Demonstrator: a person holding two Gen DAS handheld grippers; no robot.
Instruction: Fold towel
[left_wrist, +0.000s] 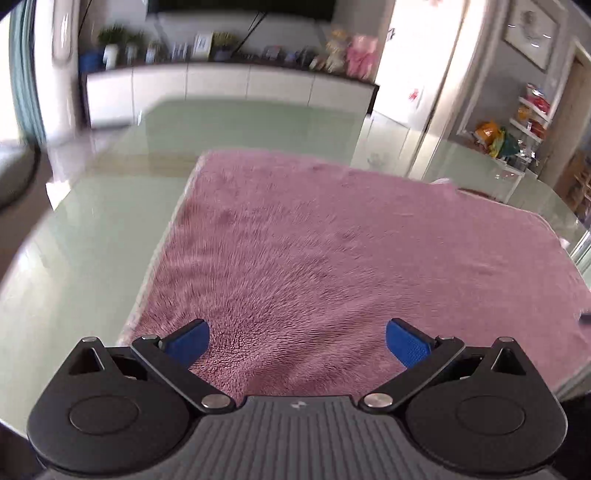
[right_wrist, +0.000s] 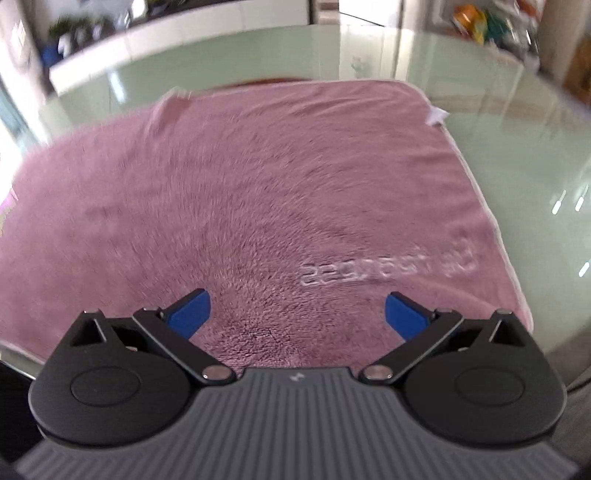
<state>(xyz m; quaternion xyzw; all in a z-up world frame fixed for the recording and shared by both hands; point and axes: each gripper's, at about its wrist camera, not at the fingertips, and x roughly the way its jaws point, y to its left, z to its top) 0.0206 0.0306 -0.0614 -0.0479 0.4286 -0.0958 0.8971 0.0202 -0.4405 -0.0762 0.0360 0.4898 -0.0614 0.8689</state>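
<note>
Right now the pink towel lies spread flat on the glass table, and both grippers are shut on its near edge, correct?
Not quite. The towel does lie spread flat on the table, but neither gripper is shut on it. The left gripper in the left wrist view and the right gripper in the right wrist view both have their jaws wide open above the towel, holding nothing.

Glossy, seemingly glass table (left_wrist: 92, 236), pink towel (left_wrist: 332, 240) flat

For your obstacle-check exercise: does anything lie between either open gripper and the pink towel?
Nothing visible does. The left gripper and right gripper are open directly over the pink towel, spread on the glass table.
</note>
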